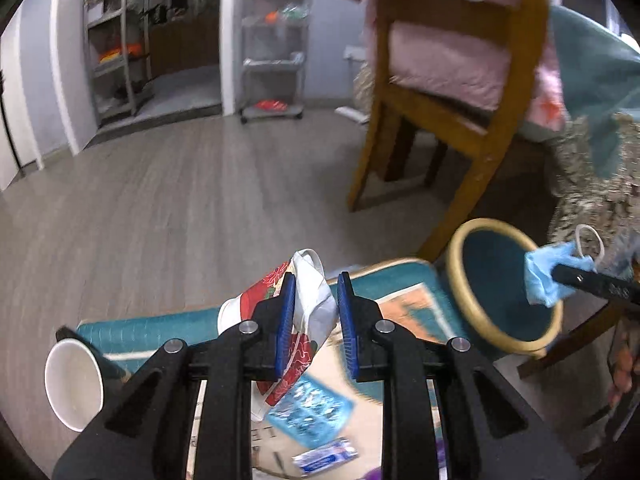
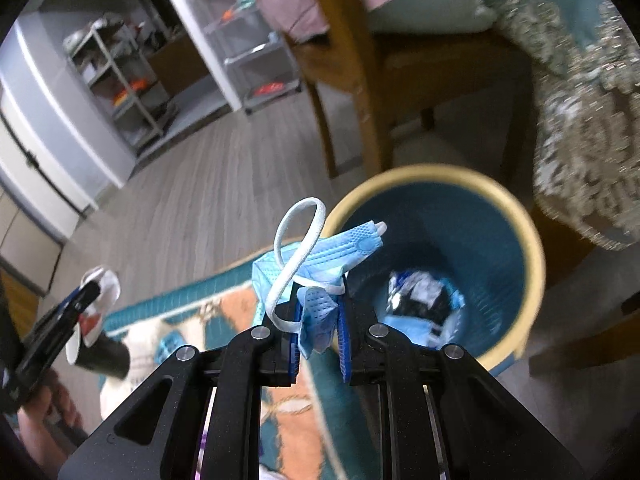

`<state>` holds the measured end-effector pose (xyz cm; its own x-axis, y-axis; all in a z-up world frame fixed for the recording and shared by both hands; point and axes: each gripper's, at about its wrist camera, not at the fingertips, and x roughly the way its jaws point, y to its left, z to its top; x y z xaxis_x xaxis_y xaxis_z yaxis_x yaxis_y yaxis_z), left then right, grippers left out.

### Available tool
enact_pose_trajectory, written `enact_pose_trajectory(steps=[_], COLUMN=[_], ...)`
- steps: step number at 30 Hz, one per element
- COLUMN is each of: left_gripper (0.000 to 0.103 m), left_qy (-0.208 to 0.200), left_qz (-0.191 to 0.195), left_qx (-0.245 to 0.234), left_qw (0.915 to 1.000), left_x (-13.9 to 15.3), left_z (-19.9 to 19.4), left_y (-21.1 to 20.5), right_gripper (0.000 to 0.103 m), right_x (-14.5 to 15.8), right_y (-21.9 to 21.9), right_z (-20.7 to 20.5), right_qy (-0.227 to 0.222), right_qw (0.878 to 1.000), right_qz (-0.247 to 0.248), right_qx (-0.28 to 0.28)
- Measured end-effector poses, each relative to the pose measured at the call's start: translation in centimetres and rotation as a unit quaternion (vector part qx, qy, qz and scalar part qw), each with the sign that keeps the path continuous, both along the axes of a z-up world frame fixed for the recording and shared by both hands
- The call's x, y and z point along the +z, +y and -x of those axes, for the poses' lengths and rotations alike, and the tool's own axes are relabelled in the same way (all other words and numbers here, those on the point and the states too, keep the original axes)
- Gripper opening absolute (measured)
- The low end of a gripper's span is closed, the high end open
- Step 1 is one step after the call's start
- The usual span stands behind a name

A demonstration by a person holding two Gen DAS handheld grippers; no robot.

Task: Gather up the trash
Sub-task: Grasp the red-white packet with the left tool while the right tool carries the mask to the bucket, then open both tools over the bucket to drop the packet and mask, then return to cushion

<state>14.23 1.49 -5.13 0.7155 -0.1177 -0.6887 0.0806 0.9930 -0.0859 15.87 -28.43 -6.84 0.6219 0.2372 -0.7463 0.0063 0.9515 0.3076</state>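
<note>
Your left gripper (image 1: 316, 312) pinches a crumpled paper cup (image 1: 296, 320); your right gripper (image 2: 320, 320) clamps a pleated blue mask (image 2: 320, 256) near the round ribbed bin (image 2: 520, 216), above the patterned rug (image 2: 224, 300).

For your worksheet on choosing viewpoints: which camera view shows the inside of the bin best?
The right wrist view: it looks down into the bin, showing wrappers at the bottom. The left wrist view shows the bin from the side, with only its inner wall visible and the mask across its mouth.
</note>
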Motion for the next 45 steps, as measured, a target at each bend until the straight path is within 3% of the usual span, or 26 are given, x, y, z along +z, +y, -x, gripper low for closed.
enact_pose_trajectory(steps=[5,11,18,23,32,38,41,45], left_gripper=[0.021,0.021,0.021,0.021,0.021,0.024,0.039,0.045], left_qy=[-0.02,-0.038,-0.015,0.003,0.023,0.03,0.03,0.028], left_qz=[0.006,-0.004,0.01,0.009,0.011,0.017,0.019,0.019], left_qx=[-0.037,-0.107,-0.179,-0.222,-0.24,-0.232,-0.222,-0.214], left_qw=[0.9991,0.9936,0.9836,0.9751,0.9704,0.972,0.9743,0.9763], left_x=[1.6,1.7,-1.1,-3.5,-6.1,-6.9,-6.9,-6.4], left_z=[0.5,0.4,-0.2,-1.0,-2.1,-2.6,-2.7,-2.6], left_y=[-3.8,-9.8,-16.9,-21.5,-25.1,-25.2,-24.7,-23.8], right_gripper=[0.016,0.016,0.016,0.017,0.017,0.044,0.051,0.06], right_x=[0.6,-0.9,-4.0,-5.2,-6.3,-5.8,-5.7,-5.3], right_y=[-3.6,-7.3,-10.1,-10.9,-11.3,-11.0,-11.2,-11.2], right_z=[-0.3,-0.5,-0.2,-0.2,-0.3,-0.6,-0.8,-0.9], right_qy=[-0.015,0.003,0.048,0.061,0.073,0.051,0.048,0.043], right_qw=[0.999,0.997,0.994,0.993,0.993,0.994,0.994,0.994], right_qz=[0.014,0.023,0.006,0.027,0.035,0.034,0.035,0.035], right_qx=[-0.037,-0.075,-0.097,-0.094,-0.089,-0.086,-0.088,-0.09])
